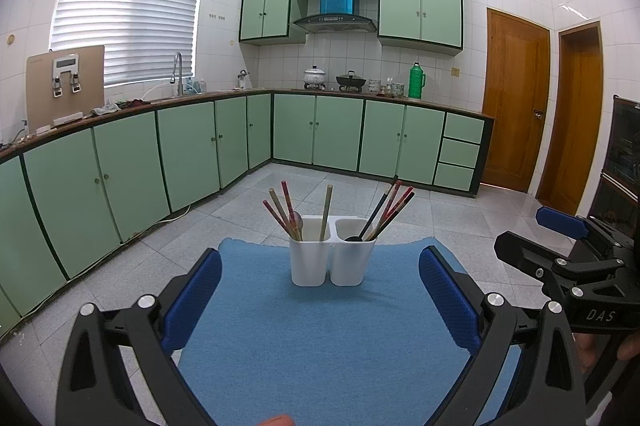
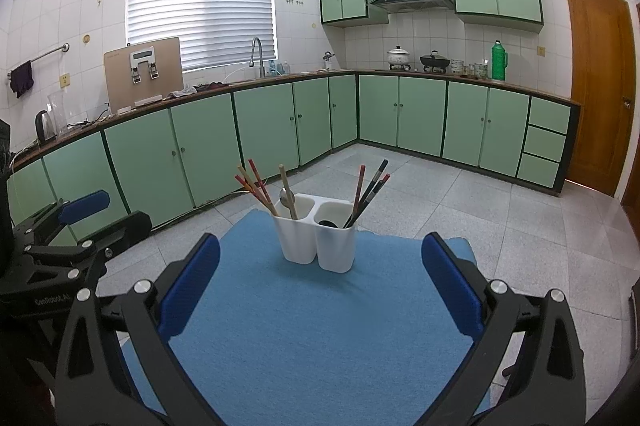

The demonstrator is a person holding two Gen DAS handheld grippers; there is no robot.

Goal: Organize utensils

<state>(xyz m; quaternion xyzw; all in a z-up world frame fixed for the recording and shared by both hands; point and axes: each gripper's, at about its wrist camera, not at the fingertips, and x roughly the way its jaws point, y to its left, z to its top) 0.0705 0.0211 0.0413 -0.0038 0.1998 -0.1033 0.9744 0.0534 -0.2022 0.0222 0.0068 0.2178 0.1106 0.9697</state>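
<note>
A white two-compartment utensil holder [image 1: 332, 260] [image 2: 318, 236] stands upright on a blue cloth [image 1: 316, 338] [image 2: 320, 326]. Its left compartment holds several red and tan chopsticks [image 1: 282, 212] [image 2: 256, 188] and a metal spoon [image 2: 286, 197]. Its right compartment holds several dark and red chopsticks [image 1: 390, 208] [image 2: 370, 192] and a black spoon [image 1: 354, 238]. My left gripper [image 1: 320, 298] is open and empty, short of the holder. My right gripper [image 2: 320, 294] is open and empty, also short of it. Each gripper shows at the edge of the other's view [image 1: 560, 246] [image 2: 80, 226].
The cloth covers a small table over a grey tiled floor [image 2: 460, 206]. Green cabinets [image 1: 192, 146] line the walls behind, with a counter carrying pots and a green thermos [image 1: 416, 80]. Wooden doors [image 1: 516, 98] are at the right.
</note>
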